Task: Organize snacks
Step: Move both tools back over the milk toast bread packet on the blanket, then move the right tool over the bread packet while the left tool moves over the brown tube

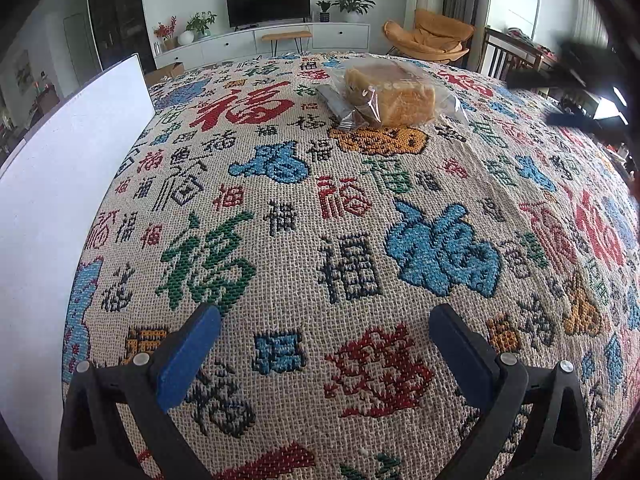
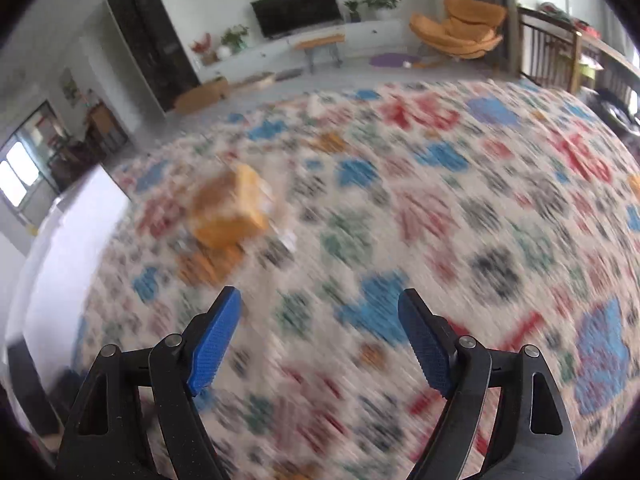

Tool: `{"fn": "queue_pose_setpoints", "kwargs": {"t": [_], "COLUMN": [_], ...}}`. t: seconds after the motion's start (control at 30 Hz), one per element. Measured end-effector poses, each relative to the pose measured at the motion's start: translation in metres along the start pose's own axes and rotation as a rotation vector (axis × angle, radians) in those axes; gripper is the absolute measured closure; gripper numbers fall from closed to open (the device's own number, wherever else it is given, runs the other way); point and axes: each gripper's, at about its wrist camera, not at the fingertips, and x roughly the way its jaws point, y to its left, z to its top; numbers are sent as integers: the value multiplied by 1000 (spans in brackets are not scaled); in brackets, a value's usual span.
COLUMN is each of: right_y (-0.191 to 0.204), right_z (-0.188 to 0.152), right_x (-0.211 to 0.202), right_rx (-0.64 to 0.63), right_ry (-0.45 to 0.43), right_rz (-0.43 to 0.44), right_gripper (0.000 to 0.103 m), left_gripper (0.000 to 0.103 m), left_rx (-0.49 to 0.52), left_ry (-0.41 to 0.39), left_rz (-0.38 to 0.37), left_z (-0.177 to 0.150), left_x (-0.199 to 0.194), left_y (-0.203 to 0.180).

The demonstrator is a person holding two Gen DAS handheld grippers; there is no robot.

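The patterned cloth [image 1: 320, 208] covers the bench; the bagged bread [image 1: 394, 94] sits far across it, a flat packet [image 1: 332, 100] touching. Both the left hand-held gripper [image 1: 324, 344] and right hand-held gripper [image 2: 320, 340] gape wide, empty. A hurried pinch could crush the bread or merely snag its slippery wrapper.

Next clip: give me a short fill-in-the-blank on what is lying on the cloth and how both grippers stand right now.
1. The bread is wrapped in a clear ____ bag.
2. Both the left gripper and the right gripper have their blue fingers spread ____, with nothing between them.
3. The patterned tablecloth is bordered on the left by a plain ____ board.
4. A flat grey packet lies right ____ the bread.

Missing words: plastic; open; white; beside
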Motion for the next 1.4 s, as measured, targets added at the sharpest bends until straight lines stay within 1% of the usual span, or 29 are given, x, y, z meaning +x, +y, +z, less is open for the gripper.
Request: {"fn": "queue_pose_setpoints", "kwargs": {"t": [0.07,0.13,0.2,0.23,0.27,0.3,0.33,0.37,0.4,0.43,0.5,0.53,0.6,0.63,0.7,0.77,0.83,0.9,0.97,1.0,1.03,1.07,1.1,1.13,1.23,1.4], "right_y": [26,55,78,89,96,106,112,114,112,107,94,86,77,71,56,40,25,13,3,-3,-6,-10,-13,-14,-10,-11], "right_z": [25,44,55,59,60,59,56,56,55,54,50,45,34,27,8,-14,-40,-65,-82,-91,-94,-96,-97,-98,-98,-98], "right_x": [20,47,71,87,102,120,127,128,127,126,118,112,92,82,51,17,-12,-26,-22,-11,-1,-4,-4,-2,-2,-3], "right_rx": [-43,-94,-137,-159,-184,-239,-286,-306,-298,-273,-227,-233,-293,-314,-332,-336,-351,-364,-355,-337,-317,-279,-250,-239,-259,-253], "right_ry": [18,55,81,113,151,178,166,141,131,130,141,149,145,147,157,123,80,46,55,97,137,71,56,57,52,48], "right_rz": [21,33,28,22,-7,-117,-159,-168,-163,-148,-107,-84,-74,-68,-71,-88,-114,-144,-118,-99,-99,-84,-81,-86,-110,-104], "right_gripper": [19,20,20,20,18,16,13,13,13,16,17,20,26,27,28,31,30,27,26,26,22,22,20,20,19,19], "left_gripper": [0,0,0,0,0,0,0,0,0,0,0,0,0,0,0,0,0,0,0,0,0,0,0,0,0,0], "left_rx": [0,0,0,0,0,0,0,0,0,0,0,0,0,0,0,0,0,0,0,-1,-1,-1,0,0,0,0], "left_ry": [0,0,0,0,0,0,0,0,0,0,0,0,0,0,0,0,0,0,-1,-1,-1,-3,-2,-2,-2,-2], "left_rz": [0,0,0,0,0,0,0,0,0,0,0,0,0,0,0,0,1,0,0,0,0,1,1,2,2,2], "left_z": [0,0,0,0,0,0,0,0,0,0,0,0,0,0,0,0,0,0,0,0,0,0,0,0,1,-1], "left_x": [0,0,0,0,0,0,0,0,0,0,0,0,0,0,0,0,0,0,0,0,0,0,0,0,-1,0], "left_y": [0,0,0,0,0,0,0,0,-1,-1,-1,-1,-1,-1,-1,0,0,-1,0,0,0,-1,-1,-1,-1,-1]}}
